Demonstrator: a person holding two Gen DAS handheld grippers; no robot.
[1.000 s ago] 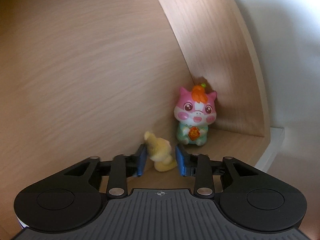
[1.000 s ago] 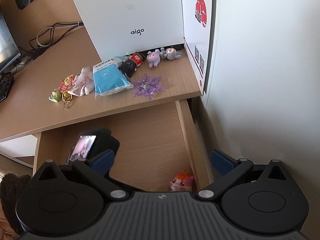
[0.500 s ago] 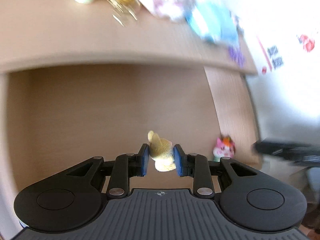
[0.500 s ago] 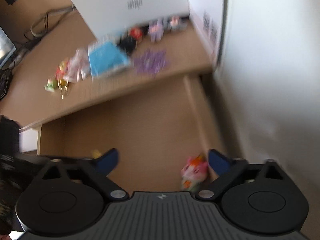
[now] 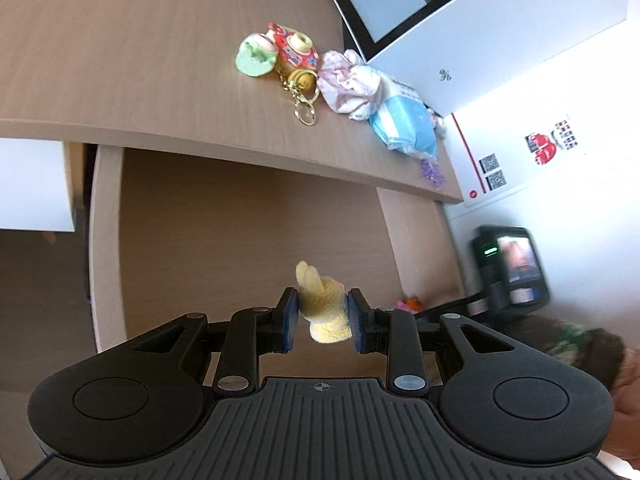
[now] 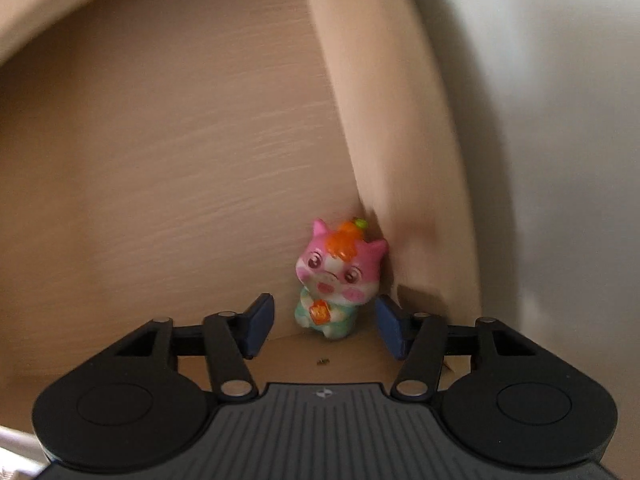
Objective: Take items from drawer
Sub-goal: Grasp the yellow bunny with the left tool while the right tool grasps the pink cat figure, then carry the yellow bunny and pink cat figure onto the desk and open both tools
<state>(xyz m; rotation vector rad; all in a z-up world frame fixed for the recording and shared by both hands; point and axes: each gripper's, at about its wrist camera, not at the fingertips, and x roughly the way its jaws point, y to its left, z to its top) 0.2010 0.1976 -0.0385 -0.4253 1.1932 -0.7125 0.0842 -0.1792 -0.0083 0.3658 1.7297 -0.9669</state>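
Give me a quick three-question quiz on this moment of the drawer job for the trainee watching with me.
1. True or false: the left gripper is shut on the yellow plush toy.
2. Where in the drawer does the pink figurine stand? A) in the middle of the floor B) in a corner against the side wall C) on the desktop
3. Fill in: the pads of the right gripper stand on either side of the figurine but do not yet ____ it.

Key
1. True: both pads press the toy's sides.
2. B
3. touch: the jaws are closing, with a gap on each side of the figurine.
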